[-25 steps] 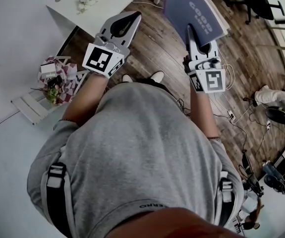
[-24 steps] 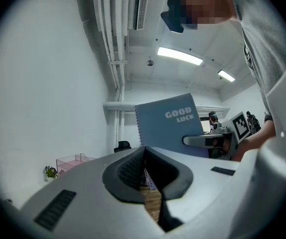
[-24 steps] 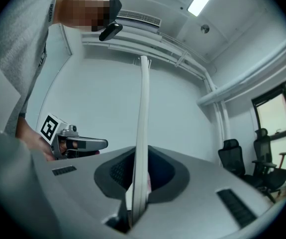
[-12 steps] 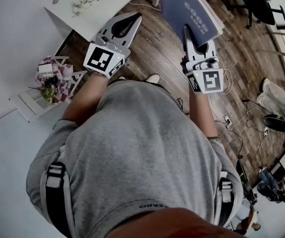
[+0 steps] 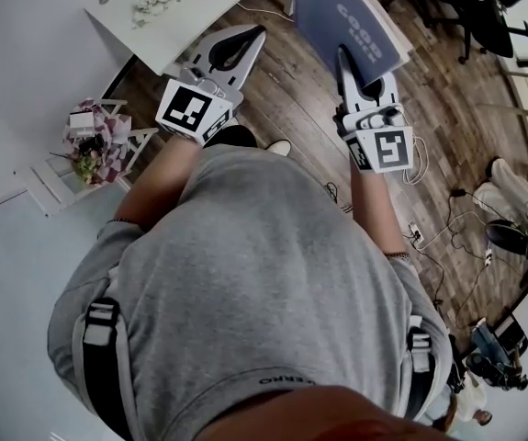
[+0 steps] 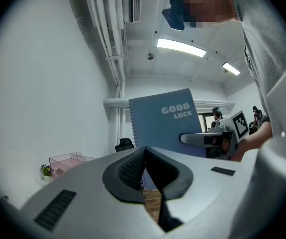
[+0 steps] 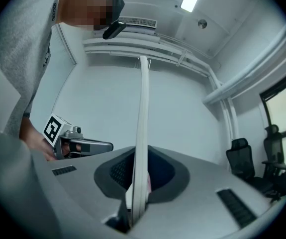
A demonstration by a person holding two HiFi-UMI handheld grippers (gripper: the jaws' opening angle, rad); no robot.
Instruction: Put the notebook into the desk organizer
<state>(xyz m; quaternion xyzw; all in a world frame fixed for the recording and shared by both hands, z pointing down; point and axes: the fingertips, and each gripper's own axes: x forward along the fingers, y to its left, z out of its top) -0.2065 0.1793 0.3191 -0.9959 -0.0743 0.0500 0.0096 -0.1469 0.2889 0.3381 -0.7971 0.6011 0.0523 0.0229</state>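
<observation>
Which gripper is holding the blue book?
The right gripper, at the right of the head view: its jaws are clamped on the edge of the blue notebook. The left gripper is shut with nothing in it.

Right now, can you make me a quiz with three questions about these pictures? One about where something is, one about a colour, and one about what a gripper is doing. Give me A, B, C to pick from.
1. Where is the notebook?
A. lying on the white table
B. clamped in the right gripper
C. lying on the floor

2. What colour is its cover?
A. red
B. blue
C. green

3. How do the left gripper's jaws stand?
A. wide open
B. shut on the notebook
C. shut with nothing in them

Answers:
1 B: the right gripper view shows the notebook's edge pinched between the jaws.
2 B: the left gripper view shows a blue cover.
3 C: the left gripper view shows the tips meeting, with nothing between them.
</observation>
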